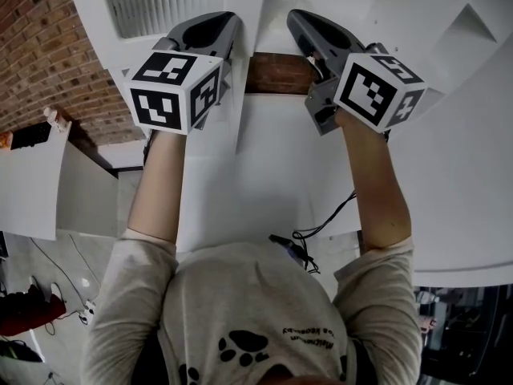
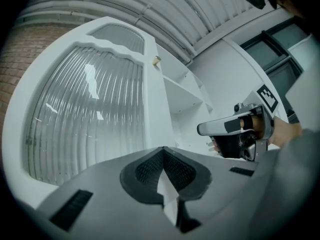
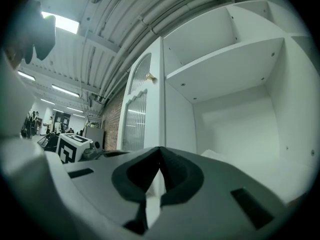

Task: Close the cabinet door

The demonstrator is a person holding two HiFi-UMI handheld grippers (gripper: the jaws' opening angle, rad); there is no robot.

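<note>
Ahead-left of left tool (image 2: 163,150), clenched empty: open cabinet door (image 2: 90,114), upright, edge-on; cabinet (image 3: 235,84) rightward; farther right tool (image 3: 160,150) also clenched empty.

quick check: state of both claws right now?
Left claw: closed, nothing between the jaws.
Right claw: closed, nothing between the jaws.

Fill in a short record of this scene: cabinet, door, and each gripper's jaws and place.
Cabinet: white, open shelves right of the door
Door: ribbed glass panel, small knob high on its edge; whether fully shut is unclear
Left gripper: jaws together, nothing held, pointing at the door's edge
Right gripper: jaws together, nothing held, beside the left one, facing the shelves
</note>
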